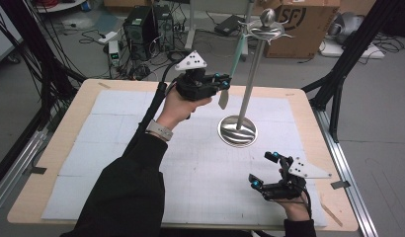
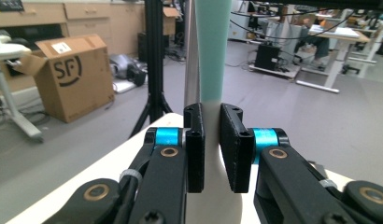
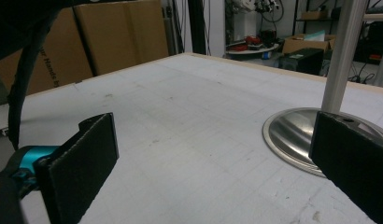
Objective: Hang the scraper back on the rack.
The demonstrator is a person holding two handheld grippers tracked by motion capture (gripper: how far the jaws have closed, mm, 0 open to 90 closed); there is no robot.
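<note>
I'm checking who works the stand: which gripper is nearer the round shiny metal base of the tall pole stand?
Right. The right gripper sits open just before the round metal base; the left gripper is raised above, clamping a mint-and-white utensil.

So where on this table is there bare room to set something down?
Most of the white mat is bare: the whole stretch left of the left forearm, and the middle strip between that sleeve and the right gripper. It is crowded around the metal stand, where the left gripper holds a hanging utensil.
</note>
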